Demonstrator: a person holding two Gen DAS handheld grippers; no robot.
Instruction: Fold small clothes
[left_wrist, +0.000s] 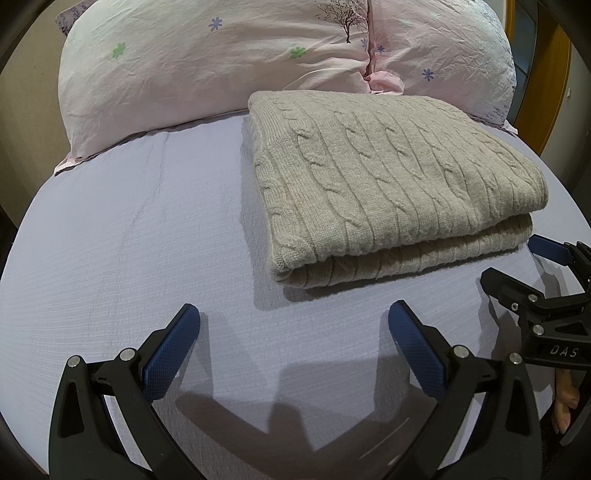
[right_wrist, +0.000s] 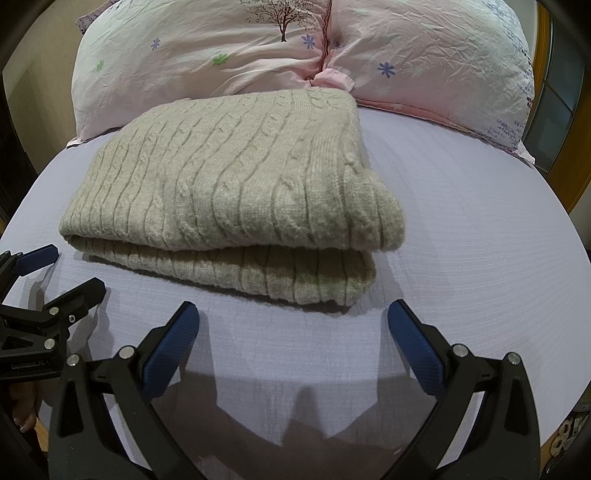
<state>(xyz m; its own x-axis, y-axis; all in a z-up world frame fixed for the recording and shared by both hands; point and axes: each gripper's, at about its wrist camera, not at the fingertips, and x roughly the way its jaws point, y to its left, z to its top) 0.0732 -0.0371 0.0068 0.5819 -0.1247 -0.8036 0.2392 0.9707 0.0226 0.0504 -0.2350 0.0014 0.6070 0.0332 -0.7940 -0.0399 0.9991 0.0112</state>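
Sweater (left_wrist: 384, 184) lies folded; both grippers gape empty.

The sweater (left_wrist: 388, 184) lies folded on the bed (left_wrist: 129, 240), its far edge touching the pillows (left_wrist: 221, 66) that sit along the bed's far edge. The left gripper (left_wrist: 293, 325) hovers over the bed before the sweater's near left corner, the right gripper (right_wrist: 293, 325) before its near right corner. The two grippers sit side by side, apart.

one sweater (left_wrist: 388, 177) (folded), two pillows (left_wrist: 207, 62), two tools (left_wrist: 293, 325)
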